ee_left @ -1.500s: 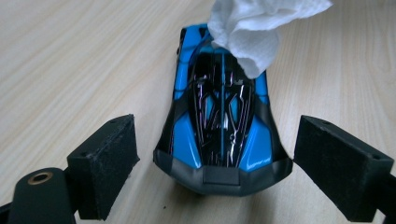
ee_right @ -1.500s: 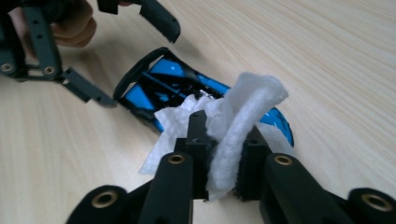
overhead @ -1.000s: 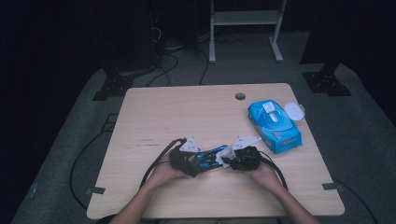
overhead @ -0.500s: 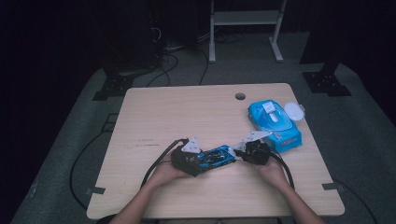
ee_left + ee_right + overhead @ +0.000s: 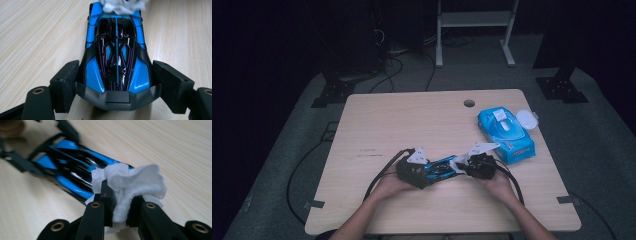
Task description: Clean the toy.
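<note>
A blue and black toy car point(image 5: 439, 167) lies flat on the wooden bench point(image 5: 422, 120), near its 6 o'clock edge, long axis running from 9 to 3 o'clock. The left tongs point(image 5: 113, 85) clasp the car's 9 o'clock end, one pad against each flank. The right tongs point(image 5: 119, 203) have just been closing and now pinch a crumpled white wipe point(image 5: 135, 181), which rests on the car's 3 o'clock end. From the right tongs, the uncovered roof extends toward 9 o'clock, so a wiping stroke would likely travel that way along the car's length. A blue wipes pack point(image 5: 504, 131) sits at 2 o'clock, apart from the car.
</note>
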`<state>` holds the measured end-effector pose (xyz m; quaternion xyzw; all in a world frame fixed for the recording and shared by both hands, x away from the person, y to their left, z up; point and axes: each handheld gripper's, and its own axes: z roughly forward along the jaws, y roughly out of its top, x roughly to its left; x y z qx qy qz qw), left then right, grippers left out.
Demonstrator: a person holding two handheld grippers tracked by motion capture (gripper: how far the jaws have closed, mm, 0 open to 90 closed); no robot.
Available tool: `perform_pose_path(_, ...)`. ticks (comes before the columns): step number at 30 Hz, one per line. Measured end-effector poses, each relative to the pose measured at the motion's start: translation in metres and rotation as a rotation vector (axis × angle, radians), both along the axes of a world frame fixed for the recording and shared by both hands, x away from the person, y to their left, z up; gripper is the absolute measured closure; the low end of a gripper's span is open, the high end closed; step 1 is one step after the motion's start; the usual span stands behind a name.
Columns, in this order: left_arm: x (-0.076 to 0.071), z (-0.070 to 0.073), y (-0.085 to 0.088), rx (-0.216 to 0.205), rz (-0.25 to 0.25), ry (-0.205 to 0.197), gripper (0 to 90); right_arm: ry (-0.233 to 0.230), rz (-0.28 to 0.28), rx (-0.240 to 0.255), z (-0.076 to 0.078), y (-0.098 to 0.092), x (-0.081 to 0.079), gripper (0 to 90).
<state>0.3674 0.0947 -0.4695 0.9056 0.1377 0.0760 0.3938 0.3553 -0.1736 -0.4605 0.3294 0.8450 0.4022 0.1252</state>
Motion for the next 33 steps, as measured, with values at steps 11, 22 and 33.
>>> perform_pose_path(11, 0.002, -0.001, -0.007, -0.012, 0.001, 0.008, 24.3, -0.028, 0.070, 0.012, 0.004, 0.021, -0.012, 79.1)
perform_pose_path(22, 0.002, -0.001, -0.005, -0.009, -0.008, -0.002, 24.3, -0.020, -0.036, -0.038, 0.000, -0.011, -0.001, 79.3)
perform_pose_path(33, 0.001, -0.002, 0.000, 0.025, 0.017, 0.049, 23.6, 0.015, -0.061, -0.043, -0.003, -0.017, 0.002, 79.2)
